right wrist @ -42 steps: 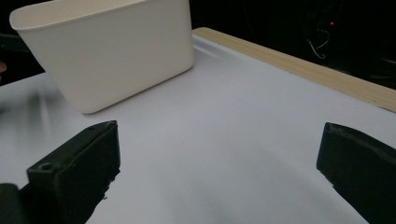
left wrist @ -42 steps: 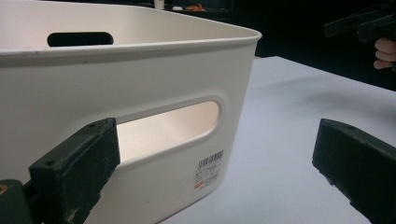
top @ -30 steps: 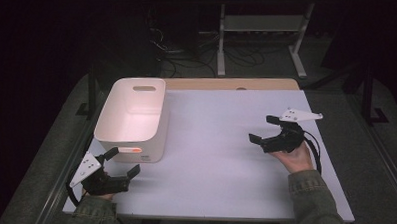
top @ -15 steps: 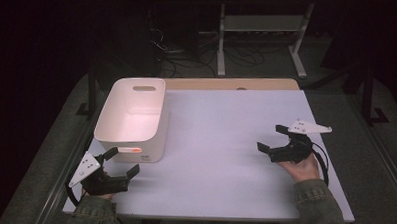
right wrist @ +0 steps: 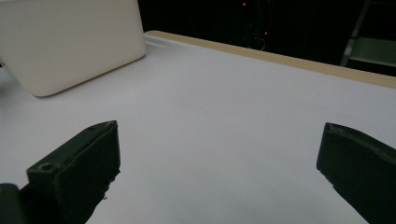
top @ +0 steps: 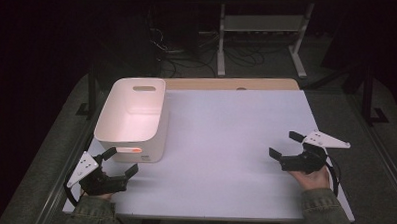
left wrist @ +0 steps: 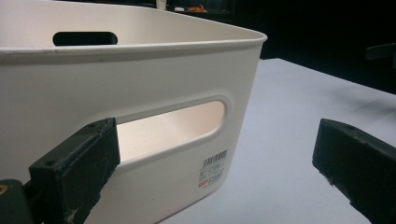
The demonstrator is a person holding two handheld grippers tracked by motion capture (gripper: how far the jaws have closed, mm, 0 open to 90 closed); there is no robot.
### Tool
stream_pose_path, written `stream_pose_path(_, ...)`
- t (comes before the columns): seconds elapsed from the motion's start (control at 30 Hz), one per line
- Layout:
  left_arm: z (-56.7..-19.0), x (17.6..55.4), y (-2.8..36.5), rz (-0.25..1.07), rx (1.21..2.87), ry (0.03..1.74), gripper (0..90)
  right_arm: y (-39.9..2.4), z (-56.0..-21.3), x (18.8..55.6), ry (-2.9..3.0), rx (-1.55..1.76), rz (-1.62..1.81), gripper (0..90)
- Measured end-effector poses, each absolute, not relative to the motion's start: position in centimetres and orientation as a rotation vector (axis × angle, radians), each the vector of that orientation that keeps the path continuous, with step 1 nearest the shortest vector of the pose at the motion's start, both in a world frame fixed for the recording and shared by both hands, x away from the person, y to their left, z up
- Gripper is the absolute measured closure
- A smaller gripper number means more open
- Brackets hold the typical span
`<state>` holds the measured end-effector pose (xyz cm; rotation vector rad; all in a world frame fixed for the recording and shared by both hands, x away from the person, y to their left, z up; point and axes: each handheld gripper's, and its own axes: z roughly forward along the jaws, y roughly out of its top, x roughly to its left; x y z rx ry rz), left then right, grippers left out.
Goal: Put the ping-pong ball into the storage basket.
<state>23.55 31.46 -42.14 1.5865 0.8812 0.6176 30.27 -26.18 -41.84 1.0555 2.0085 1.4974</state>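
A cream plastic bin (top: 131,119) with slot handles stands on the left of the white table (top: 225,138); it looks empty. My left gripper (top: 120,160) rests open at the table's near left corner, just in front of the bin's near wall. The left gripper view shows that wall (left wrist: 140,93) close up with its handle slot and a label, between my spread jaws. My right gripper (top: 285,145) lies open low over the table near the right edge, pointing left towards the bin (right wrist: 70,42), with nothing between its jaws.
A wooden strip (top: 232,84) runs along the table's far edge. Beyond it, in the dark, stand a metal rack (top: 259,39) and cables on the floor. Bare white tabletop stretches between the two grippers.
My right gripper has drawn back towards the person and to the right, and sunk lower over the table. The left gripper and the bin have stayed put.
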Motion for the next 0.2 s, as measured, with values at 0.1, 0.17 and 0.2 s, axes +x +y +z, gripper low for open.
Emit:
stream_pose_path(0.1,-42.13,23.54,31.43,0.618,1.587,0.879,0.2,-26.58,-42.11,29.84,2.004,1.057,1.501,0.0)
stream_pose_path(0.17,-42.11,23.54,31.43,0.617,1.585,0.880,0.2,-26.65,-42.30,29.56,2.011,1.057,1.496,0.0)
stream_pose_path(0.2,-42.11,23.54,31.42,0.616,1.584,0.881,0.2,-26.64,-42.34,29.46,2.011,1.057,1.496,0.0)
